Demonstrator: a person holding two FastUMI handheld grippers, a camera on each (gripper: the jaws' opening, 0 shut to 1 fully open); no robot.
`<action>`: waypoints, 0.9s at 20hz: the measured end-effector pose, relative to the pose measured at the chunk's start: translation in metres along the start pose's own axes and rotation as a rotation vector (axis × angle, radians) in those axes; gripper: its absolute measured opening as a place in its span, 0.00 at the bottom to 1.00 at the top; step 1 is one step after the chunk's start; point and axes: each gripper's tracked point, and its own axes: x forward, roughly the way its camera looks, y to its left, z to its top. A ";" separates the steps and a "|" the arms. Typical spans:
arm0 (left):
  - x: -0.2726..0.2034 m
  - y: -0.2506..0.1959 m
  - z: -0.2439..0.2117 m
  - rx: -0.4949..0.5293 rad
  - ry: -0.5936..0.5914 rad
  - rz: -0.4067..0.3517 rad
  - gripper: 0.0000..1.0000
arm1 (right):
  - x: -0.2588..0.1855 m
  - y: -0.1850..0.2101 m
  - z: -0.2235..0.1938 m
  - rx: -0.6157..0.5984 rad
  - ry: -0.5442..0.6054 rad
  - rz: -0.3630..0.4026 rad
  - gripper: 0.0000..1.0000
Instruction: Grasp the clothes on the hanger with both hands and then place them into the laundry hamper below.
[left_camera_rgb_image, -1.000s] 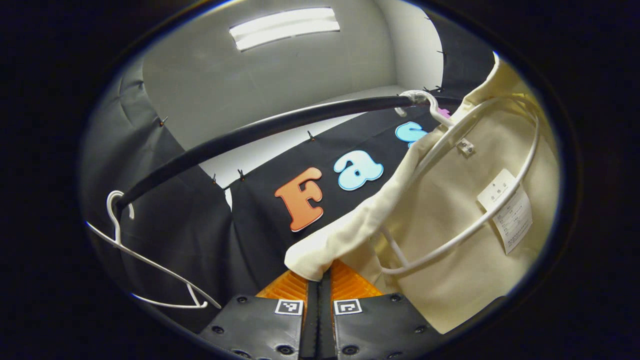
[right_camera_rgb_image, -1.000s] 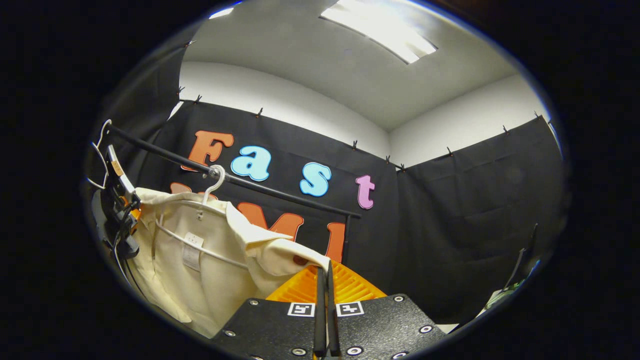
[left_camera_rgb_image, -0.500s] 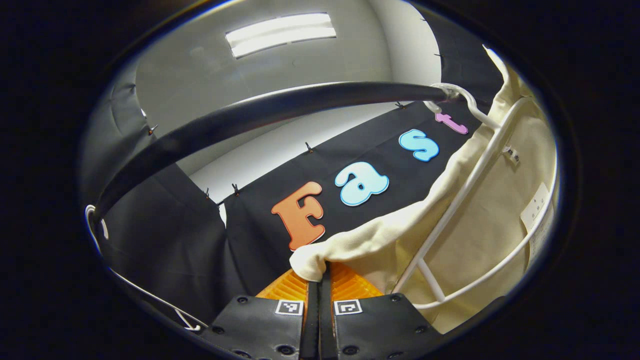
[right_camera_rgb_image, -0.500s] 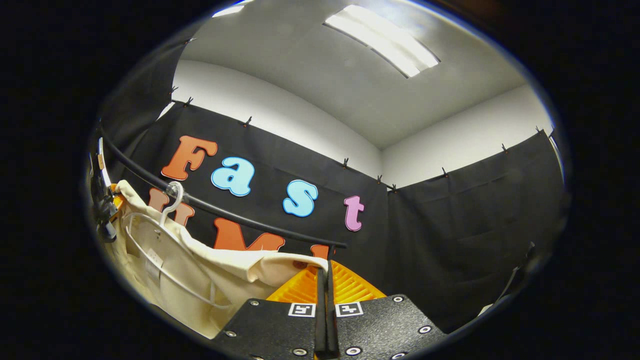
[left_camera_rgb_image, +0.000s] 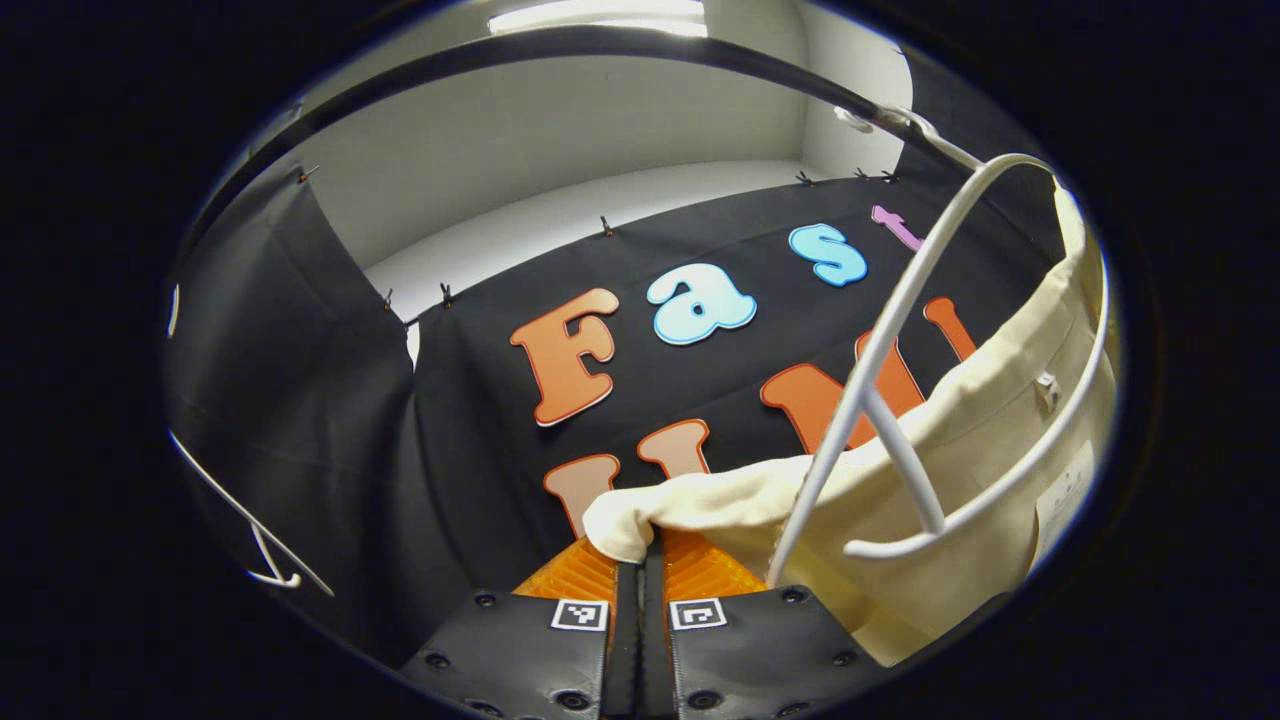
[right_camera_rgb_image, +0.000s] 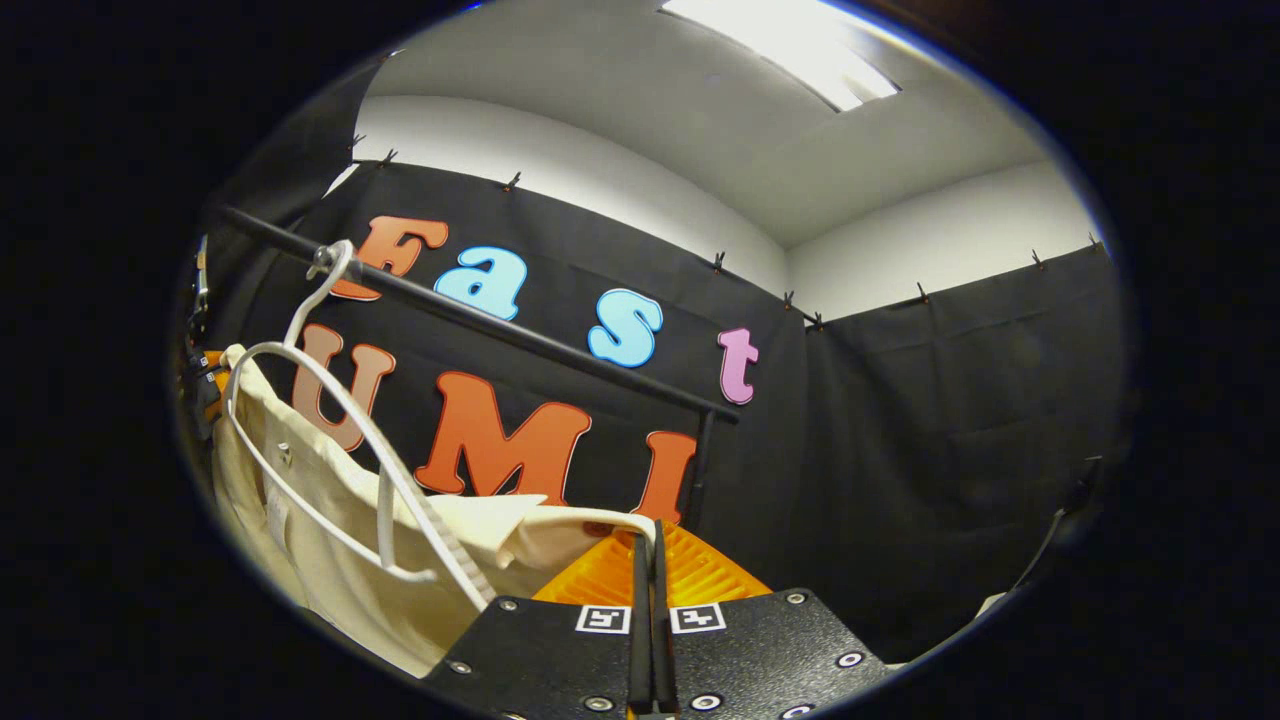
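Shirt (left_camera_rgb_image: 960, 450) lower off hanger (left_camera_rgb_image: 900, 330)

Both cameras ride low, tilted upward, close; both share the rail (left_camera_rgb_image: 560, 45) and hanger (right_camera_rgb_image: 340, 420).

Left tool (left_camera_rgb_image: 640, 560): fingers pressed together, pinching a fold of the cream garment (left_camera_rgb_image: 960, 440) at their tips; aimed forward and slightly upward.
Right tool (right_camera_rgb_image: 652, 545): fingers pressed together, clamping the garment's other edge at their tips; aimed forward and slightly upward.
Left tool, in the right gripper view: a dark shape at the far left edge, too blurred for detail.
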 end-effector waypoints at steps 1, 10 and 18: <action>-0.005 -0.001 -0.006 -0.005 0.008 0.000 0.08 | -0.004 0.002 -0.012 0.016 0.019 0.004 0.00; -0.087 0.003 -0.068 -0.020 0.119 -0.013 0.08 | -0.075 0.021 -0.089 0.083 0.171 0.069 0.00; -0.196 0.013 -0.095 -0.097 0.272 -0.035 0.09 | -0.158 0.031 -0.073 0.085 0.197 0.096 0.00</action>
